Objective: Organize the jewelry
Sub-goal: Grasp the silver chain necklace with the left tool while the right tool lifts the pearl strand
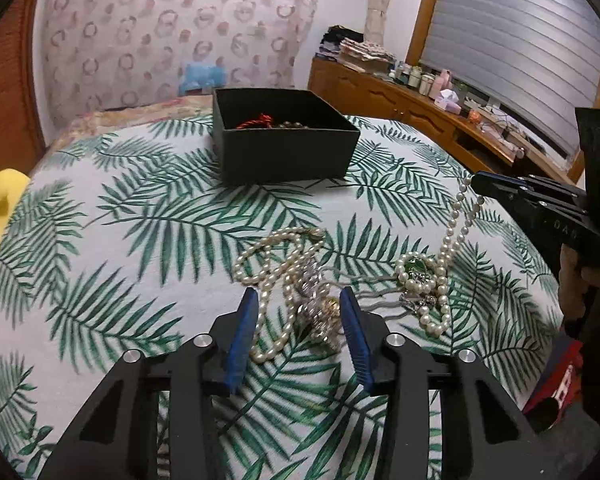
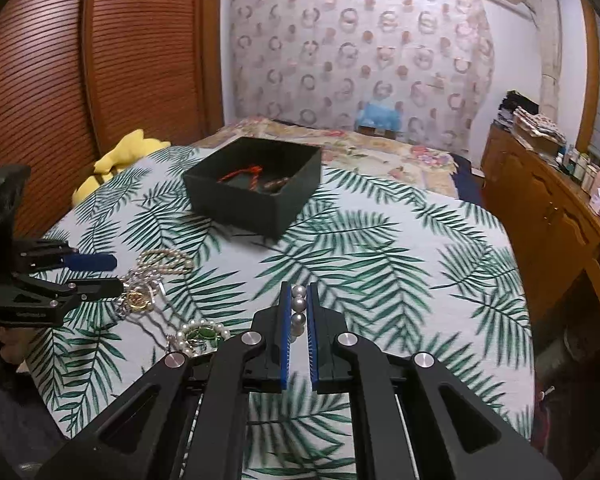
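The right gripper (image 2: 299,308) pinched a pearl strand (image 1: 456,224), whose lower loop only the left view showed, trailing to the bedspread (image 1: 140,216). The left gripper (image 1: 299,316) stood half-open around tangled jewelry (image 1: 320,312). The box (image 2: 260,204) hid most of its contents.

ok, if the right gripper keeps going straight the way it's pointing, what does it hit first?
Probably bare leaf-print bedspread just ahead of the right gripper, which is shut on a pearl strand. The dark box sits further back and left of that line, though depth is hard to judge.
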`<state>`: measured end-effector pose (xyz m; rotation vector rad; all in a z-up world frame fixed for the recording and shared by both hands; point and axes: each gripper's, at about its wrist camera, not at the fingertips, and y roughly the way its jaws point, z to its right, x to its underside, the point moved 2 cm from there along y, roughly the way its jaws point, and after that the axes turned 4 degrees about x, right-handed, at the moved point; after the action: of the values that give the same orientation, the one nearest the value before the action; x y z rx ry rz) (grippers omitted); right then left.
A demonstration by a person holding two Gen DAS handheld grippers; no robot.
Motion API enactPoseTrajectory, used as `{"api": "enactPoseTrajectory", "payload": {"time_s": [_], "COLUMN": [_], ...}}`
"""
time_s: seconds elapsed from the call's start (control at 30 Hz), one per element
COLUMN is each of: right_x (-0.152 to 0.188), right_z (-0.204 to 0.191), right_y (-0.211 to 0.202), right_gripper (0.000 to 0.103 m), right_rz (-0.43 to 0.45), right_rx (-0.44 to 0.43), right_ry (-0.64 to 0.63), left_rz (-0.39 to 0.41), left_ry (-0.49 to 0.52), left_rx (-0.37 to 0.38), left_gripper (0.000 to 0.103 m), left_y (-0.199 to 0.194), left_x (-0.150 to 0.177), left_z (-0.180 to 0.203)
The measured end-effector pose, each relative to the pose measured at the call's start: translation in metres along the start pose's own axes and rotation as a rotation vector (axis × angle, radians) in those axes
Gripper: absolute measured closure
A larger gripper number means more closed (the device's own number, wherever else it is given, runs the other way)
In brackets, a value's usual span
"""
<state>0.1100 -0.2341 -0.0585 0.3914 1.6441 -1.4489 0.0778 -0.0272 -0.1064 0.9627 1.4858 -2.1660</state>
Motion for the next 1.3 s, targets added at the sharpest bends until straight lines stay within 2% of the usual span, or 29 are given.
{"api": "enactPoseTrajectory", "payload": {"time_s": [0.1, 0.17, 0.3, 0.33, 0.37, 0.67, 0.93, 1.3], "right_x": [0.001, 0.0, 0.001, 0.001, 0.001, 0.001, -0.007, -0.052], "right_z": [0.007, 0.009, 0.007, 0.006, 0.006, 0.002, 0.0, -0.017], "right_y": [-0.003, -0.003, -0.002, -0.002, -0.001, 0.001, 0.0, -0.029], "right_gripper": [0.095, 0.095, 0.095, 0.095, 0.095, 0.095, 0.095, 0.095], "right_rz": [0.005, 0.006, 0.005, 0.004, 0.002, 0.0, 0.018, 0.113], "right_rx": [0.006, 0.006, 0.003, 0.002, 0.001, -0.001, -0.004, -0.016], "right_ry": [0.009, 0.014, 0.012, 0.011, 0.01, 0.01, 0.008, -0.054], "left_rz": [-0.01, -0.024, -0.017, -0.013, -0.004, 0.116, 0.165, 0.215], "left_ry": [-0.002, -0.006, -0.003, -0.002, -0.001, 0.067, 0.031, 0.027], "left_rx": [0.02, 0.027, 0.029, 0.027, 0.022, -0.035, -0.059, -0.062], "left_gripper": [0.074, 0.086, 0.092, 0.099, 0.1, 0.101, 0.101, 0.101], "left_y": [0.007, 0.012, 0.011, 0.01, 0.008, -0.023, -0.039, -0.053], "left_x": [-0.003, -0.004, -0.005, -0.006, -0.007, -0.031, -0.047, -0.057], "left_z": [0.002, 0.002, 0.003, 0.003, 0.004, 0.015, -0.001, -0.002]}}
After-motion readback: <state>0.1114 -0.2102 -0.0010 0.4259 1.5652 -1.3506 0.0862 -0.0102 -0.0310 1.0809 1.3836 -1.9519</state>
